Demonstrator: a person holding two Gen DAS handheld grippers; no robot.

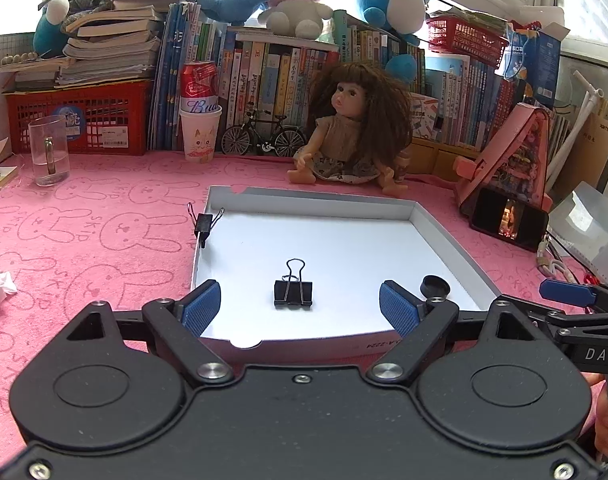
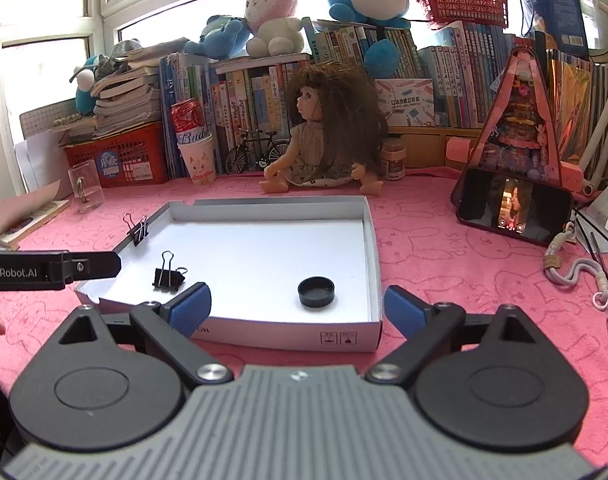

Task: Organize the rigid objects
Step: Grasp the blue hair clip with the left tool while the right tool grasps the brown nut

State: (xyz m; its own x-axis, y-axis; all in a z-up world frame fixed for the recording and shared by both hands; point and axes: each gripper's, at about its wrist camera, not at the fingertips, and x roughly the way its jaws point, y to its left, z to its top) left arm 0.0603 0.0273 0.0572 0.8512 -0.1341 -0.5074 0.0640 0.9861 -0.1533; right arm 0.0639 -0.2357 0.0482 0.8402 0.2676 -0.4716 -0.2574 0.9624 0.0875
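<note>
A shallow white box lies on a pink rabbit-print cloth, and everything else sits in relation to it. Inside the box, near its front edge, a black binder clip stands on its base with its wire handles raised. A second binder clip is clamped onto the box's left wall, toward the back corner. A black round cap rests on the box floor near the front right corner.

The left gripper hangs over the front edge of the box with its blue pads spread wide; the standing clip sits just beyond them, touching neither. The right gripper is also at the front edge, jaws wide apart and empty, with the cap lying ahead between the two pads and clear of both.

Behind the box, a doll with brown hair sits on the cloth. A phone with a lit screen leans to the box's right, and a clear glass mug stands well off to its back left.
</note>
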